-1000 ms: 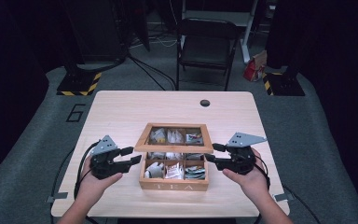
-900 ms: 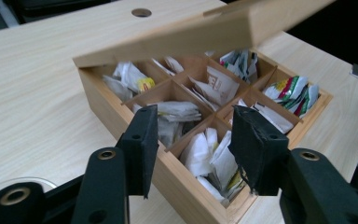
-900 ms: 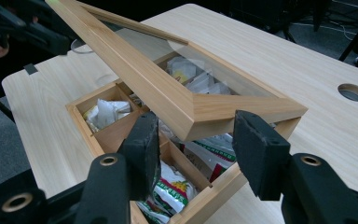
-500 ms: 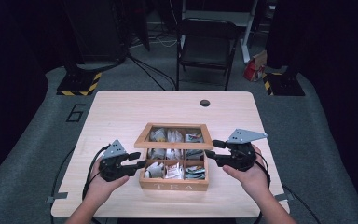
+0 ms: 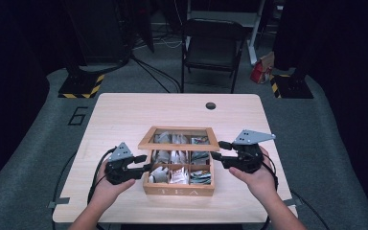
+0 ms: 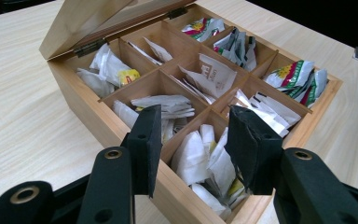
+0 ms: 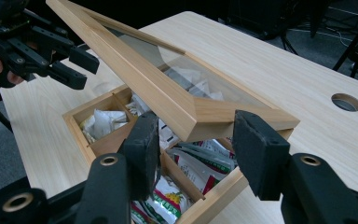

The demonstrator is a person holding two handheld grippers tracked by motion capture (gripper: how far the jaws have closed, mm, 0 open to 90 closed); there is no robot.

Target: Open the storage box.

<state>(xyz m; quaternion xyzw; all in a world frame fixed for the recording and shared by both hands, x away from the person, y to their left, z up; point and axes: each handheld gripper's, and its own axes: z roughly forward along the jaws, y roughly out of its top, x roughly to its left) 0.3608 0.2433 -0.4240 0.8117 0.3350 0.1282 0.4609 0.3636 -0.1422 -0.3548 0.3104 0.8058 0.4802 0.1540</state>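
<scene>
While lid is propped by right tool, jaws around its corner, left tool, jaws apart, is poised over nearest sachets; next, lowering and closing needed.

The wooden tea box stood in the near middle of the bench, between the two claws. Its glass lid was raised and tilted over the back compartments, so these were reachable only from the front. The front compartments lay open from above, but the packets filled them tightly. The bench behind the box and at both sides was bare, except a small round hole.
</scene>
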